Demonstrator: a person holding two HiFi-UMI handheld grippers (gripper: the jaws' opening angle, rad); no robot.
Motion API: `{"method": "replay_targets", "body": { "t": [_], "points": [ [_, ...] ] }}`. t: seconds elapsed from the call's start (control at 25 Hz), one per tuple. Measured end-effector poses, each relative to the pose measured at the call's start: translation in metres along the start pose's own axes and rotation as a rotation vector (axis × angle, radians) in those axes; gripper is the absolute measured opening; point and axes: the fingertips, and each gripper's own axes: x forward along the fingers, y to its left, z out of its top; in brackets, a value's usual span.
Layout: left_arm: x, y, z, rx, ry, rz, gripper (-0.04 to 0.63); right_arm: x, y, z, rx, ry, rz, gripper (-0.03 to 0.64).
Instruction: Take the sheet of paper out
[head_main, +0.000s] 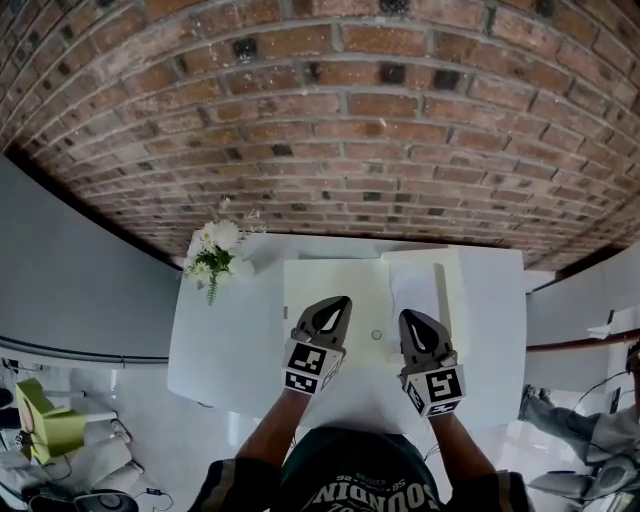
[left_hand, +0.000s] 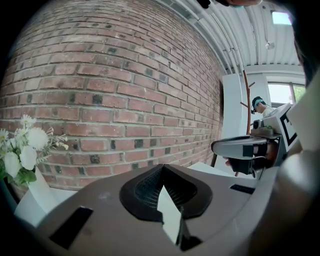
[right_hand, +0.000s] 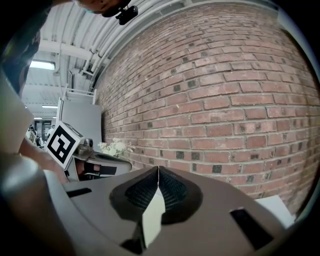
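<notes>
Left claw (head_main: 339, 301), right claw (head_main: 411, 316) closed; flowers (head_main: 216, 254) far left.

Small round thing (head_main: 377, 336) too small to tell, perhaps button; flowers (left_hand: 17, 150) cut by left edge.

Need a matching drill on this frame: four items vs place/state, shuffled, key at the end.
Items:
1. flowers
2. left gripper
3. cream folder
4. brick wall

Place or state:
A. lying flat at the middle of the table
B. standing behind the table
C. at the table's far left corner
D. jaws together, nothing held

Pairs: 1-C, 2-D, 3-A, 4-B
</notes>
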Motion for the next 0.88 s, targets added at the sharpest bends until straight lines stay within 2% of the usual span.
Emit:
{"method": "replay_targets", "body": {
  "t": [0.16, 0.44, 0.6, 0.72, 0.88],
  "points": [
    [0.011, -0.008, -0.007, -0.006, 0.015, -0.013, 0.011, -0.005, -0.008, -0.009, 0.014, 0.023, -0.008, 0.069],
    [0.03, -0.027, -0.014, -0.037, 0.021, -0.08, 0.012, -0.013, -0.023, -0.025, 0.04, 0.05, -0.021, 0.069],
    [0.044, -0.034, -0.024, -0.057, 0.065, -0.09, 0.02, -0.015, -0.033, -0.033, 0.049, 0.062, -0.028, 0.069],
    [0.056, -0.037, -0.038, -0.092, 0.125, -0.081, 0.077, -0.016, -0.041, -0.037, 0.047, 0.062, -0.034, 0.069],
    [0.071, -0.044, -0.057, -0.117, 0.187, -0.051, 0.084, -0.018, -0.046, -0.045, 0.041, 0.096, -0.033, 0.069]
  ]
}}
